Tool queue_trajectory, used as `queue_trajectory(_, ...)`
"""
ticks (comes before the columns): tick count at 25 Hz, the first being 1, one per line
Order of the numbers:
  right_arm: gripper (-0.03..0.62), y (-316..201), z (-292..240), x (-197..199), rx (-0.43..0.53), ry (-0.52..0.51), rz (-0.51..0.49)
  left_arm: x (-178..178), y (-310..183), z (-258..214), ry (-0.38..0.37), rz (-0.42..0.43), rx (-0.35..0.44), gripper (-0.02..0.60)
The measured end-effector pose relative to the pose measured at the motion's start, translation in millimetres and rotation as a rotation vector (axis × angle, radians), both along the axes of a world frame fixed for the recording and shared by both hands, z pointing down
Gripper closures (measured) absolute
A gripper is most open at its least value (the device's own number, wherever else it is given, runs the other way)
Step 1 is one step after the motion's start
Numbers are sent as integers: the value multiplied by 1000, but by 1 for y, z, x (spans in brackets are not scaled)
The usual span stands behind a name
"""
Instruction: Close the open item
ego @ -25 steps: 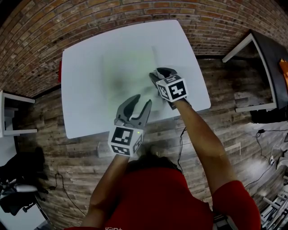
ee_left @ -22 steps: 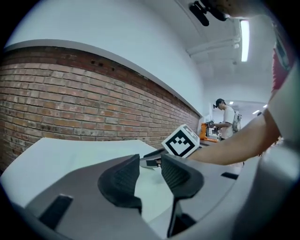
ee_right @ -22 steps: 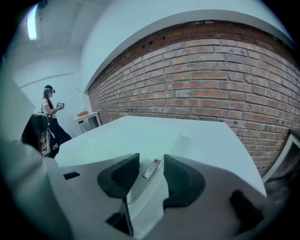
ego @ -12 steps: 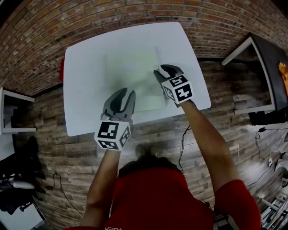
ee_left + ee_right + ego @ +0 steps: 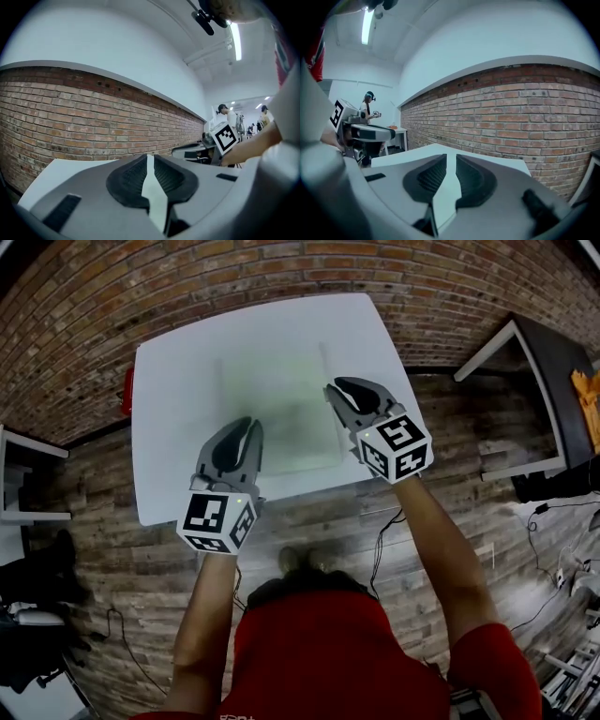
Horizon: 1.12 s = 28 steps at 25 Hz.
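A pale green flat folder-like item [image 5: 277, 404] lies flat on the white table [image 5: 178, 362], with nothing holding it. My left gripper [image 5: 242, 432] hovers over the item's near left corner. Its jaws have just been closing and stand a narrow slit apart with nothing between them; the left gripper view shows the left gripper [image 5: 149, 159] with only table showing in the gap. My right gripper [image 5: 342, 390] hangs by the item's right edge. Its jaws have also just been closing, are slightly apart and empty, as the right gripper [image 5: 451, 157] shows in its own view.
A brick wall [image 5: 234, 268] runs behind the table. A red object [image 5: 126, 392] sticks out at the table's left edge. A white stand [image 5: 28, 479] is at the left and a dark table [image 5: 553, 371] at the right. Cables [image 5: 553, 521] lie on the wooden floor.
Both grippers have lifted off the green item and drawn back toward me. The right jaws, wide open before, have narrowed; the left jaws have narrowed too.
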State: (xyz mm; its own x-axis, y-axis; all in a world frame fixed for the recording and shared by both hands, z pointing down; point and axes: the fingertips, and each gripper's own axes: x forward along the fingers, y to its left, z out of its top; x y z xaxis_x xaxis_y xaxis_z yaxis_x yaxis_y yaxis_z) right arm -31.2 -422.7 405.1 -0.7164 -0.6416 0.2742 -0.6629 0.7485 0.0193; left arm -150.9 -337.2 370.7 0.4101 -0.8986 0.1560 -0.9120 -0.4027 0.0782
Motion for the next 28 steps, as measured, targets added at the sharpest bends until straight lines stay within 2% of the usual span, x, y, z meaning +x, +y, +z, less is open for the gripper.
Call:
queue_trajectory(8, 548, 51, -71, -6, 127, -123, -69, 5, 20, -46, -11, 45, 120, 549)
queue_trajectory(15, 554, 95, -113, -21, 248, -161, -132, 5, 40, -82, 8, 84, 194, 563)
queue_trajectory(22, 562, 133, -129, -27, 281, -166, -156, 14, 63, -107, -5, 130, 257, 569)
queue_trajectory(28, 563, 163, -143, -28, 309, -188, -174, 22, 84, -118, 0, 160, 282, 569)
